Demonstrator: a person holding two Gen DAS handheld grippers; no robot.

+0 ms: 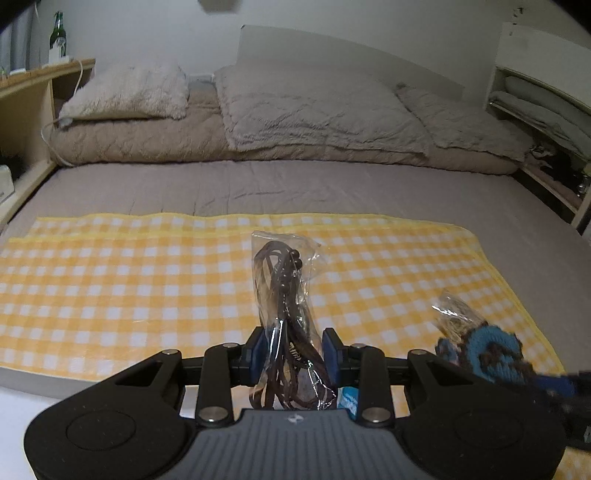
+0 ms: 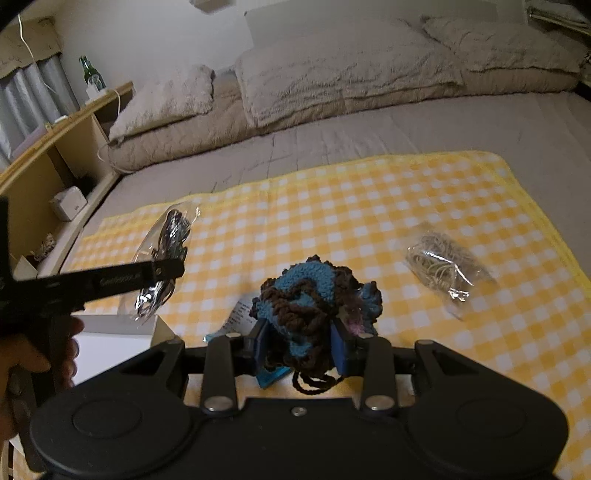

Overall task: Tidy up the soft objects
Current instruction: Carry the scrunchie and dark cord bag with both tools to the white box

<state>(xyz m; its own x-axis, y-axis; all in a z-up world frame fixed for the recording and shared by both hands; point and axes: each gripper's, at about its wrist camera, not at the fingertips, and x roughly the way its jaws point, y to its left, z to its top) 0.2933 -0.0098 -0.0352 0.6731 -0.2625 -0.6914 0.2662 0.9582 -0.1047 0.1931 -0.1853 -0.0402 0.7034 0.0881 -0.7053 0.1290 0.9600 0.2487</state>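
My left gripper is shut on a clear plastic bag of dark brown cord and holds it upright above the yellow checked cloth. The bag also shows in the right wrist view, held by the left gripper. My right gripper is shut on a blue and brown crocheted piece, seen blurred in the left wrist view. A clear bag of beige string lies on the cloth to the right, also in the left wrist view.
The cloth lies on a grey bed with pillows and a folded duvet at the far end. A wooden shelf with a green bottle stands left. A white box and a blue paper tag lie near the front edge.
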